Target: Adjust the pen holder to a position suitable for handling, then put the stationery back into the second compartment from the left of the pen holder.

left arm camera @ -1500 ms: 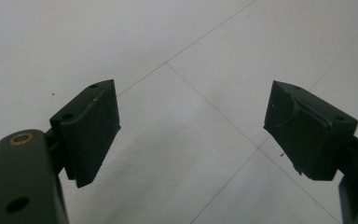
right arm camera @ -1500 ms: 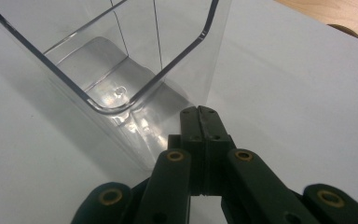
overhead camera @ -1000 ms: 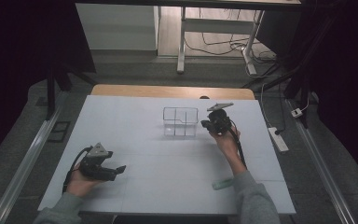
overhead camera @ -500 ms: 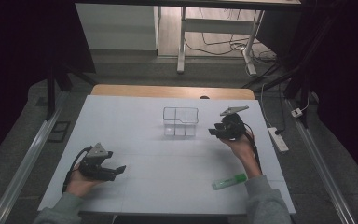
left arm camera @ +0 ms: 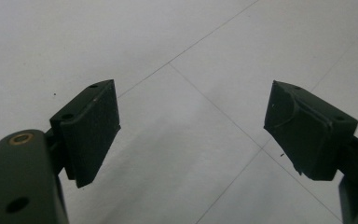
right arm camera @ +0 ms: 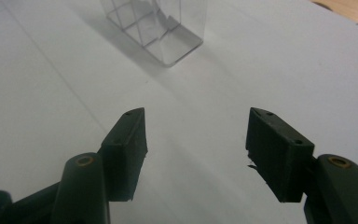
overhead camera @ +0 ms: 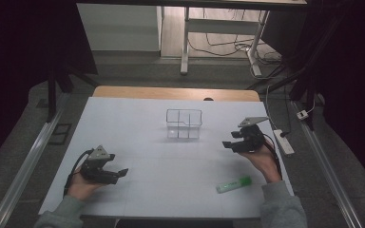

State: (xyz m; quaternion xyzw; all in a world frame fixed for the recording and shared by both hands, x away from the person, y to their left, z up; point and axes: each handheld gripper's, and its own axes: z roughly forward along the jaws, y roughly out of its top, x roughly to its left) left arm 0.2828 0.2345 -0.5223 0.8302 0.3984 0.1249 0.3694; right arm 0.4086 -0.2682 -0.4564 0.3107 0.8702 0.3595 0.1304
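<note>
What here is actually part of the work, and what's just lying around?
Part of the work:
- clear divided box
- green marker
- right gripper, jaws open, nothing between them
- left gripper, open

Just lying about:
- white power strip at the table's right edge
- cables on the floor beyond

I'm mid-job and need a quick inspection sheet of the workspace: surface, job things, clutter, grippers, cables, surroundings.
Surface: white table top, faint seam lines, wooden strip along the far edge.
Job's things: clear plastic compartment box upright near the table's middle, nothing seen inside; green marker pen lying flat near the front edge, beside the right forearm.
Clutter: nothing seen.
Grippers: left gripper open, nothing between the jaws, low over the front left; right gripper has just been opening, nothing between the jaws, right of the box and pointing toward it.
Cables: white power strip at the right edge; loose cables on the floor beyond.
Surroundings: dark room, metal frame legs behind the table.
</note>
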